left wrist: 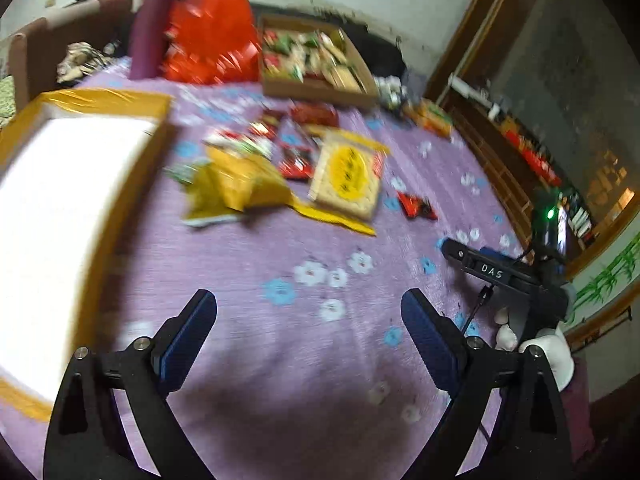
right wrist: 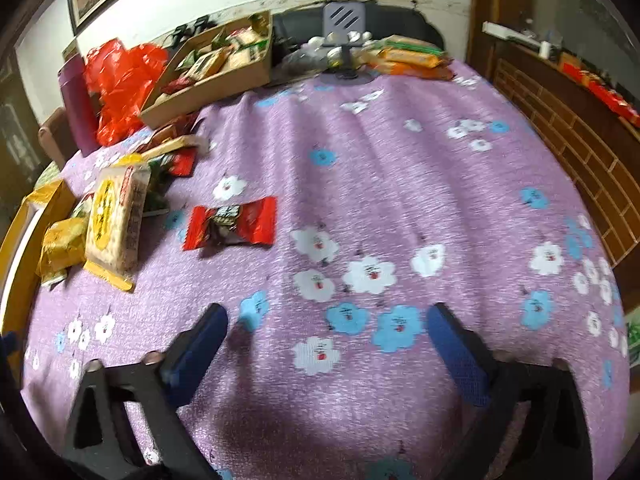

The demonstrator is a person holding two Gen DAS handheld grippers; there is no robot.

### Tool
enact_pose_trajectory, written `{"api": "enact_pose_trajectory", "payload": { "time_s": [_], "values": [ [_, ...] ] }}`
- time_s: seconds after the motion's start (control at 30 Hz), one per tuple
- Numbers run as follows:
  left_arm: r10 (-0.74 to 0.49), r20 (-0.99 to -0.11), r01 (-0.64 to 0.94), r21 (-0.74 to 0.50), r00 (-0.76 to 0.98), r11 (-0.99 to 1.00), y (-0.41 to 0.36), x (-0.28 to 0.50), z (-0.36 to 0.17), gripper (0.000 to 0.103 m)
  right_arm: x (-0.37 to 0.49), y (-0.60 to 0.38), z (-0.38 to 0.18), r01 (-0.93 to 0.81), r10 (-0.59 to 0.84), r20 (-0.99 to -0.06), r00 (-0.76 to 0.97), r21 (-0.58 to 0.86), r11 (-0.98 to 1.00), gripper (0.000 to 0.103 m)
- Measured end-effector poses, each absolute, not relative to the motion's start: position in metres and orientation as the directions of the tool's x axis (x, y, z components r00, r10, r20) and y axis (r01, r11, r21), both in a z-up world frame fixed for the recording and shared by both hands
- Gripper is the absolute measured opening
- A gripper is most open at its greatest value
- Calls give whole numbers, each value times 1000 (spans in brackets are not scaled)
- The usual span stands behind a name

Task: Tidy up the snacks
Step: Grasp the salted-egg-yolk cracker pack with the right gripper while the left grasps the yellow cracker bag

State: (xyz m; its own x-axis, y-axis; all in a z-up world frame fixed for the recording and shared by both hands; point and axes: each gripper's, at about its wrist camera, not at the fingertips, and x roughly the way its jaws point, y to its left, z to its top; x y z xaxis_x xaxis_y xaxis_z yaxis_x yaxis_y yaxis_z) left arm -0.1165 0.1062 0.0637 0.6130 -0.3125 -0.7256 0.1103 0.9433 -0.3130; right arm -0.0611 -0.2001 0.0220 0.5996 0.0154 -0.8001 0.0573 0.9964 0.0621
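Snack packets lie in a loose pile on the purple flowered cloth (left wrist: 280, 280): a yellow crumpled bag (left wrist: 236, 184), a pale cracker pack with a yellow circle (left wrist: 348, 174), several red packets (left wrist: 298, 160), and one red wrapped snack (left wrist: 416, 205) apart to the right. In the right wrist view the same red snack (right wrist: 231, 227) lies ahead and left, beside the cracker pack (right wrist: 116, 216). My left gripper (left wrist: 308, 308) is open and empty over bare cloth. My right gripper (right wrist: 326, 320) is open and empty; it also shows in the left wrist view (left wrist: 452, 248).
A white box with a yellow rim (left wrist: 60, 208) stands at the left. A cardboard tray full of snacks (left wrist: 316, 60) sits at the back, with a red plastic bag (left wrist: 212, 28) and a purple cylinder (left wrist: 148, 28) beside it. Orange packets (right wrist: 408, 58) and a phone stand (right wrist: 344, 20) are at the far edge.
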Motion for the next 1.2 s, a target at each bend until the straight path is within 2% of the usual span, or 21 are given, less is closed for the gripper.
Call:
{"api": "enact_pose_trajectory", "payload": {
  "time_s": [0.03, 0.07, 0.13, 0.27, 0.3, 0.33, 0.37, 0.47, 0.6, 0.87, 0.9, 0.93, 0.97, 1.2],
  "values": [
    [-314, -711, 108, -320, 629, 941, 116, -121, 68, 94, -63, -200, 25, 50, 16, -796, 605, 58, 997, 81],
    [-314, -700, 104, -327, 641, 939, 124, -124, 72, 94, -65, -201, 31, 47, 14, -788, 616, 55, 997, 80],
    [-305, -696, 95, -323, 650, 942, 132, -120, 73, 94, -70, -202, 43, 38, 26, -765, 644, 66, 997, 80],
    [-313, -715, 87, -335, 626, 938, 139, -99, 65, 93, -61, -195, 68, -23, 140, -744, 653, 165, 986, 80],
    [-323, -715, 97, -338, 620, 936, 139, -94, 63, 80, -56, -191, 70, -38, 170, -745, 645, 191, 981, 80],
    [-330, -716, 110, -337, 615, 935, 139, -92, 62, 60, -49, -184, 71, -54, 207, -748, 631, 223, 973, 80],
    [-333, -721, 122, -330, 607, 936, 137, -89, 61, 54, -41, -173, 69, -71, 249, -753, 609, 261, 963, 80],
    [-326, -722, 122, -321, 611, 939, 140, -86, 61, 54, -15, -137, 59, -83, 310, -772, 555, 319, 944, 80],
    [-310, -722, 116, -306, 618, 945, 148, -84, 65, 54, 16, -87, 43, -72, 294, -798, 527, 303, 950, 80],
    [-256, -729, 222, -145, 635, 964, 129, -55, 79, 58, 29, -41, 21, -75, 184, -835, 519, 170, 983, 83],
    [-247, -730, 240, -117, 637, 964, 124, -48, 78, 60, 28, -40, 22, -80, 169, -832, 529, 150, 985, 82],
    [-240, -735, 251, -98, 635, 963, 120, -42, 77, 62, 26, -38, 22, -87, 167, -829, 533, 142, 986, 76],
    [-233, -744, 264, -79, 626, 961, 116, -34, 74, 62, 25, -40, 23, -85, 169, -827, 536, 146, 986, 73],
    [-201, -796, 331, 0, 571, 943, 99, 5, 46, 62, 14, -73, 25, -78, 278, -803, 528, 280, 957, 73]
  ]
}}
